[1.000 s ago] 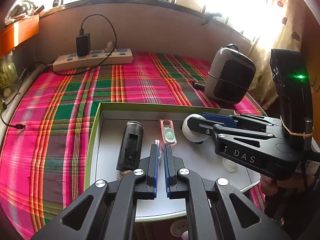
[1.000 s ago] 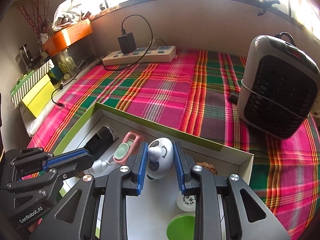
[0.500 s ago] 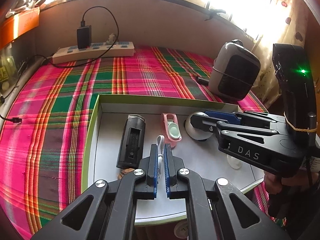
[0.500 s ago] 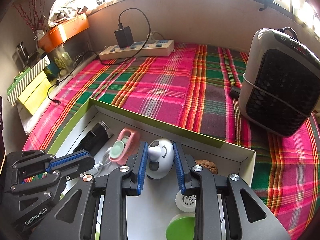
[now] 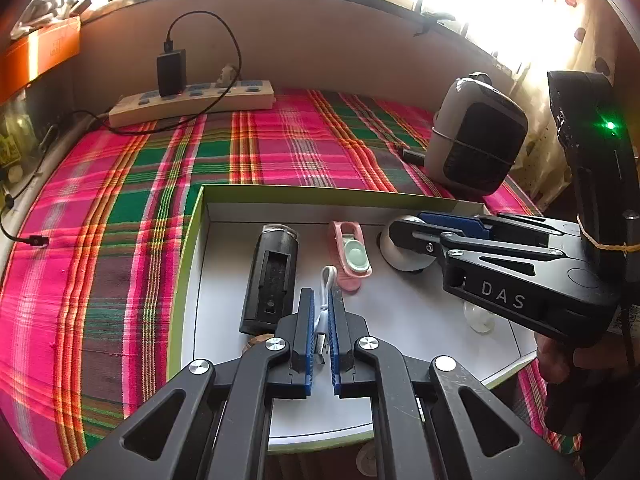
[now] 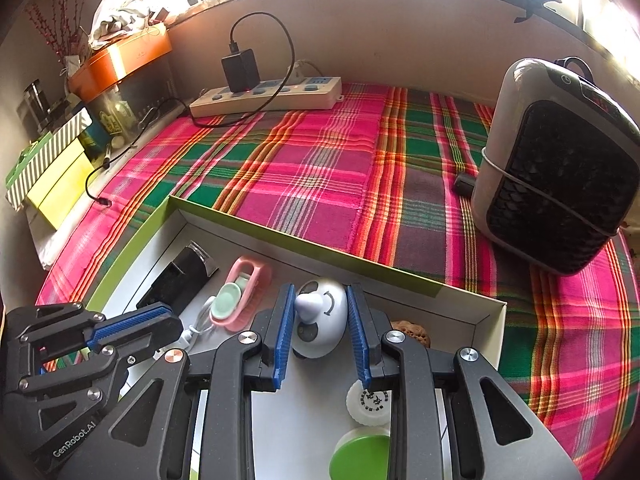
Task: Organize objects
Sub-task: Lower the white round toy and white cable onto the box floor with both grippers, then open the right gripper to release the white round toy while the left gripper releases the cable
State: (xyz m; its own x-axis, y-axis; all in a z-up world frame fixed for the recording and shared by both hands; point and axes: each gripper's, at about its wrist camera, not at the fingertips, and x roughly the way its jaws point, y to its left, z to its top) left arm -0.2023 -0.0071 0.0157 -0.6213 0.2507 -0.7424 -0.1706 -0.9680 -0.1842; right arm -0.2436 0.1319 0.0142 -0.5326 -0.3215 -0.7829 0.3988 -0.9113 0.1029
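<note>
A shallow white box with a green rim lies on the plaid cloth. My left gripper is shut on a short white USB cable, whose loop sticks out past the fingertips. My right gripper is shut on a white egg-shaped toy with a face, just above the box floor near its far wall. In the left wrist view the right gripper reaches in from the right with the toy. A black device and a pink-and-mint case lie in the box.
The box also holds a brown walnut-like piece, a white round cap and a green lid. A grey heater stands on the right. A power strip with a black charger runs along the back wall.
Both grips hold as before and neither hand has shifted. The cable's loop shows slightly more between the left fingers.
</note>
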